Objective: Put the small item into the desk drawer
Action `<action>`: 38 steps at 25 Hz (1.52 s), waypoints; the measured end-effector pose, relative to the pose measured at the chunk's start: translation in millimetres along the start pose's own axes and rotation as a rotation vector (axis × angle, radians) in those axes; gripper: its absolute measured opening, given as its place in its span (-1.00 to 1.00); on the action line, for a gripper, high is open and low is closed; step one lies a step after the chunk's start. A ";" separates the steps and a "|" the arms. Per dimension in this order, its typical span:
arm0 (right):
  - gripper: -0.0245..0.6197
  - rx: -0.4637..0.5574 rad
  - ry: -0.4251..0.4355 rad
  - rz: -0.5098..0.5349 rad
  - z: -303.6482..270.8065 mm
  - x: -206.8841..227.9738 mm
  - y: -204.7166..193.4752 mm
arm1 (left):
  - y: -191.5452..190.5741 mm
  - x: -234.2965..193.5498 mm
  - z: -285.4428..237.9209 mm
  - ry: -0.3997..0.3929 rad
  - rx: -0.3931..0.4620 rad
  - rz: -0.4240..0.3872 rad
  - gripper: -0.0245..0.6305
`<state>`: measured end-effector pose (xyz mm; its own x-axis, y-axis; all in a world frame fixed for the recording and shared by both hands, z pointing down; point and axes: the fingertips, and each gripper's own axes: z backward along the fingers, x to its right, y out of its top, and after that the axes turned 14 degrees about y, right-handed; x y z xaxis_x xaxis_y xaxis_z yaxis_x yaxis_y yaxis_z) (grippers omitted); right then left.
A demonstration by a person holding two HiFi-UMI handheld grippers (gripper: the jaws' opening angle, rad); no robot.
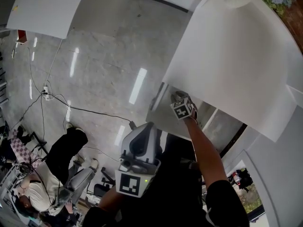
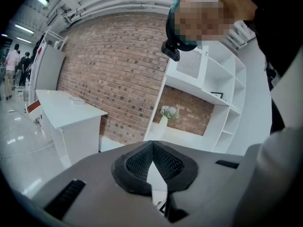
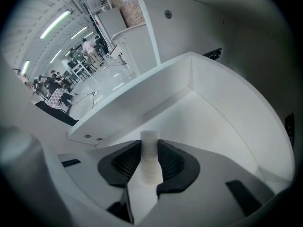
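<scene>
My right gripper (image 1: 177, 98) reaches out to the open white desk drawer (image 1: 158, 115) under the white desktop (image 1: 236, 56). In the right gripper view, the right gripper (image 3: 150, 148) is shut on a small white cylindrical item (image 3: 150, 163), which stands upright between the dark pads above the drawer's bare white inside (image 3: 208, 112). The item is hidden in the head view. My left gripper (image 1: 144, 132) hangs back near the body, away from the drawer. In the left gripper view, the left gripper (image 2: 152, 148) has its tips touching with nothing between them.
A person (image 1: 52, 169) sits low at the bottom left, with cables (image 1: 61, 103) running over the glossy floor. A second white desk (image 1: 47, 8) stands at the top left. The left gripper view shows a brick wall (image 2: 113, 70), white shelves (image 2: 213, 89) and a flower vase (image 2: 166, 115).
</scene>
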<state>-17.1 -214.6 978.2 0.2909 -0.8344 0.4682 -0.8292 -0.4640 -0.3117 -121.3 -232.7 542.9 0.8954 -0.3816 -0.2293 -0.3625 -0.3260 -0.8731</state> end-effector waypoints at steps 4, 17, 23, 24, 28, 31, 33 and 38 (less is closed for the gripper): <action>-0.53 0.000 0.000 -0.004 -1.1 0.7 -0.4 | -1.5 -1.6 1.4 0.006 0.000 0.003 -0.85; -0.40 0.009 -0.006 -0.006 2.3 -6.0 3.1 | 2.4 -5.5 17.6 0.007 0.020 0.003 -0.85; -0.41 0.039 -0.013 -0.002 31.2 -32.1 15.3 | 20.3 -8.7 41.7 -0.002 0.054 0.009 -0.85; -0.41 0.043 -0.014 -0.001 38.9 -38.1 17.0 | 26.0 -8.7 47.7 -0.004 0.064 0.010 -0.85; -0.46 0.093 -0.017 0.008 71.5 -56.2 30.4 | 47.3 -7.0 68.7 -0.014 0.127 0.014 -0.85; -0.55 0.141 -0.030 0.039 96.3 -62.0 52.5 | 59.3 -10.7 75.0 -0.027 0.181 0.005 -0.85; -0.59 0.164 -0.046 0.043 115.3 -78.3 57.3 | 67.0 -17.3 90.2 -0.032 0.193 0.007 -0.85; -0.81 0.305 -0.081 0.010 187.4 -125.7 74.5 | 79.6 -28.3 143.0 -0.051 0.229 -0.012 -0.85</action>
<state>-26.0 -200.1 741.1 0.3308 -0.8548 0.3999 -0.6547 -0.5130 -0.5551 -138.5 -124.2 418.4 0.9131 -0.3332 -0.2348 -0.2889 -0.1228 -0.9494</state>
